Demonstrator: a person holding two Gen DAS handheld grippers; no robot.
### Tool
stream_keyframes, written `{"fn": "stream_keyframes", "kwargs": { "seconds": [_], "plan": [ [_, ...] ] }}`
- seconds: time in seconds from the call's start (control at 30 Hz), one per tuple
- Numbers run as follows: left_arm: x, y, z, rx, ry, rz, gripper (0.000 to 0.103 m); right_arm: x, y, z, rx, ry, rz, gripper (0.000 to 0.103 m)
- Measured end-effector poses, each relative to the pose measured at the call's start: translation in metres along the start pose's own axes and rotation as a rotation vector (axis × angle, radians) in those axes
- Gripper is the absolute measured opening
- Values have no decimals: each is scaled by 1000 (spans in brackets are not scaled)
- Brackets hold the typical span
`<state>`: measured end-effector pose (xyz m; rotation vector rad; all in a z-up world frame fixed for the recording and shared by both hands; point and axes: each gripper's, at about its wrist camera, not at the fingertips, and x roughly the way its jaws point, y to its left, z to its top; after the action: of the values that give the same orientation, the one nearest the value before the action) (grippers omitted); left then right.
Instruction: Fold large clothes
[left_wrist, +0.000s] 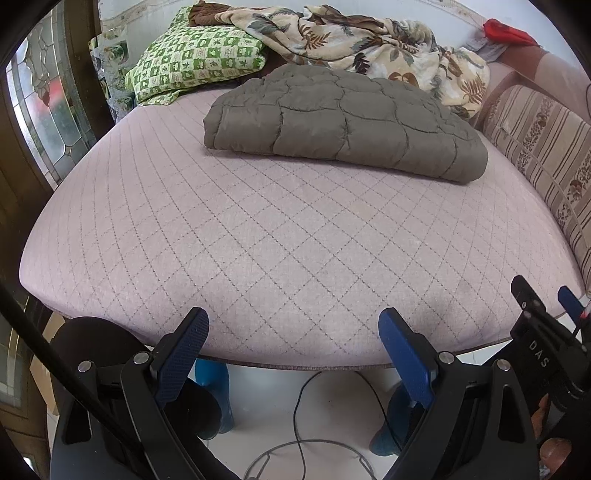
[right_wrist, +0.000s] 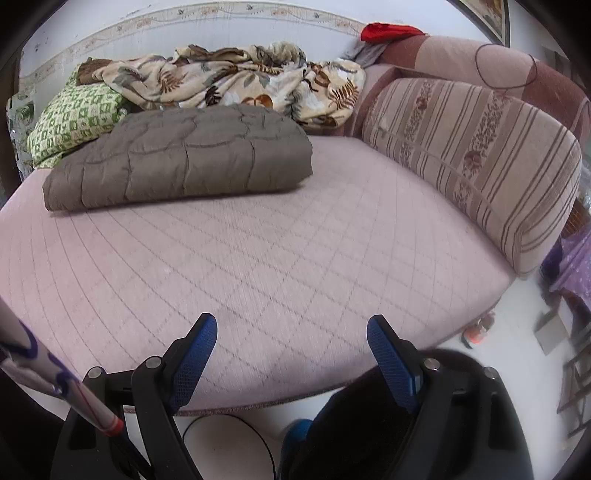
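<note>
Both grippers hang over the near edge of the bed with their blue-padded fingers spread wide and nothing between them: the left gripper (left_wrist: 293, 328) and the right gripper (right_wrist: 291, 334) each point across the pink quilted mattress (left_wrist: 258, 240), clear of any cloth.

Well apart from them, toward the far side of the mattress, lies the grey-brown quilted blanket (left_wrist: 343, 122) — already folded into a thick, roughly rectangular bundle. Its surface is puffy, stitched into large curved panels, and its folded edges look rounded and plump rather than sharp. From the right wrist view the bundle (right_wrist: 181, 155) sits left of centre, its near long edge running slightly askew to the edge of the bed.

Behind it, against the wall, a leaf-print throw (left_wrist: 354, 40) lies crumpled in a heap, and a green-and-white checked pillow (left_wrist: 192, 62) rests just beside the blanket's far left corner. A striped cushion (right_wrist: 476, 155) stands along the right side of the mattress — a red cloth (right_wrist: 388, 31) sits on the sofa back above it.
</note>
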<state>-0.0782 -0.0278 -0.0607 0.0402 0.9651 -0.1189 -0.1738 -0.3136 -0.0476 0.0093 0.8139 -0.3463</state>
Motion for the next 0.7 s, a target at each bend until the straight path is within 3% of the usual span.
{"fn": "stream_keyframes", "kwargs": {
  "seconds": [0.7],
  "plan": [
    [-56, 24, -4, -81, -137, -15, 93, -61, 22, 16, -85, -130, -3, 89]
  ]
}}
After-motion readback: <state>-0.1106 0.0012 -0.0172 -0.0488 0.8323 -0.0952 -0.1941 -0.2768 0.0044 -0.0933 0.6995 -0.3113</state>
